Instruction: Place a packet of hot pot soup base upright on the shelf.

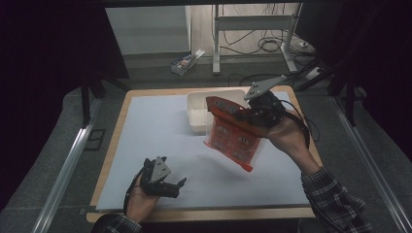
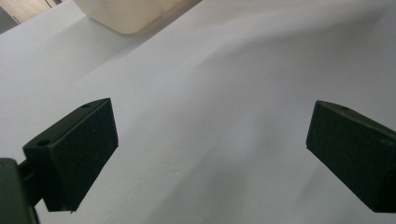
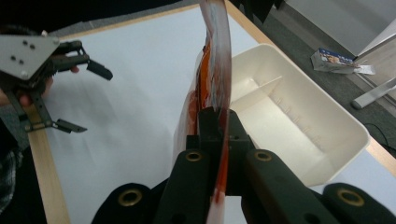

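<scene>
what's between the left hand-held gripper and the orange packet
Nothing: in the high view only bare white table surface lies between the open left hand-held gripper and the orange packet held up by the right hand-held gripper.

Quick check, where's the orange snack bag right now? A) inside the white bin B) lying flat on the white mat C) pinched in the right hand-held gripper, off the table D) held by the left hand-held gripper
C: the right hand-held gripper has its jaws clamped on the edge of the orange snack bag, which hangs above the mat beside the white bin; the left hand-held gripper stands open with nothing between its jaws.
</scene>
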A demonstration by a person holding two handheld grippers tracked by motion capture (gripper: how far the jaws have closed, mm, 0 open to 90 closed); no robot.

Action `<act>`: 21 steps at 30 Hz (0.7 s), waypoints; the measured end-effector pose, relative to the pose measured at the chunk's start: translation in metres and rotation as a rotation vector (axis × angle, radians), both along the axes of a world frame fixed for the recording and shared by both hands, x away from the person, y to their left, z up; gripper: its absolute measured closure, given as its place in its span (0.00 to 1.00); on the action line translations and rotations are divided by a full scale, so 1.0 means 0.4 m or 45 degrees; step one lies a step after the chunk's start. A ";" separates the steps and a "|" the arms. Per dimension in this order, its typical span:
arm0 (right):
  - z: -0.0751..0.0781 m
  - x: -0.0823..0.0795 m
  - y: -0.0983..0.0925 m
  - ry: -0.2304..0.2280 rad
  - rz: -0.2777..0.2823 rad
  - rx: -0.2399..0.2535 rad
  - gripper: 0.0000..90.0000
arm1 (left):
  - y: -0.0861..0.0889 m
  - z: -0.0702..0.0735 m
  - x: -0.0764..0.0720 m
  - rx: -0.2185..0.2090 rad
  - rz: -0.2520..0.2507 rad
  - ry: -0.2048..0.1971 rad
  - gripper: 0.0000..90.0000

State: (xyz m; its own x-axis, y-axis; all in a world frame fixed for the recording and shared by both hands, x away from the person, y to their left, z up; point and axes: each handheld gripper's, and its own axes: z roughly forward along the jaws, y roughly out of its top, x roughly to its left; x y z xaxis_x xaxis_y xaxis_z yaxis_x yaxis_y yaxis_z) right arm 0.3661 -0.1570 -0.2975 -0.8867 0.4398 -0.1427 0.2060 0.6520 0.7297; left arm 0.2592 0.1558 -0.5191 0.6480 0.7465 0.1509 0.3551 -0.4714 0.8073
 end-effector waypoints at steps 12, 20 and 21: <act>0.052 0.058 0.002 -0.039 -0.052 0.032 0.99 | -0.001 0.001 -0.001 -0.002 -0.003 -0.004 0.02; 0.085 0.131 0.013 -0.038 -0.099 0.066 0.99 | 0.002 0.003 -0.002 -0.003 -0.007 -0.009 0.02; 0.085 0.131 0.013 -0.038 -0.099 0.066 0.99 | 0.002 0.003 -0.002 -0.009 -0.005 -0.006 0.02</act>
